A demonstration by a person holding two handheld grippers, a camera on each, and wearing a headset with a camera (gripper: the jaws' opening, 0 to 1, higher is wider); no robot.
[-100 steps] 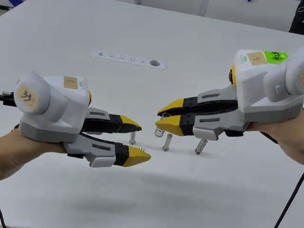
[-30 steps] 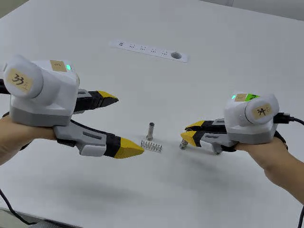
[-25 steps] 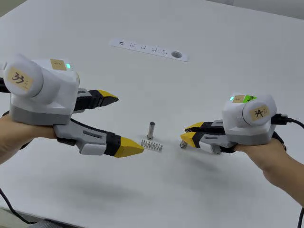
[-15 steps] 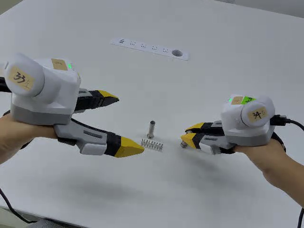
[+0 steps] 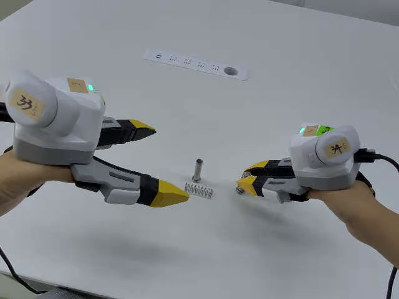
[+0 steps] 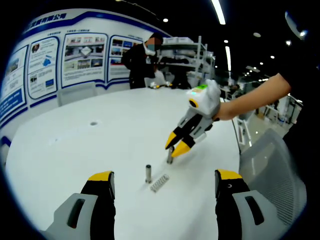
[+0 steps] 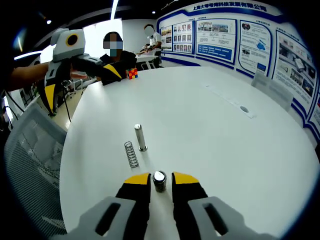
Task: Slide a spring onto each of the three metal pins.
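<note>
On the desk [image 5: 299,81], near its middle, a bare pin [image 5: 197,170] stands upright, with a loose spring [image 5: 199,190] lying flat just beside it. To their right I have my right tool [image 5: 246,176] held low. Its jaws are drawn narrow to either side of a second pin [image 7: 159,176], which carries a fitted spring [image 7: 159,187]. Whether they actually pinch it I cannot tell. My left tool [image 5: 168,164] hangs above the desk on the left, jaws spread wide. Farther back lies a power strip [image 5: 195,65].
</note>
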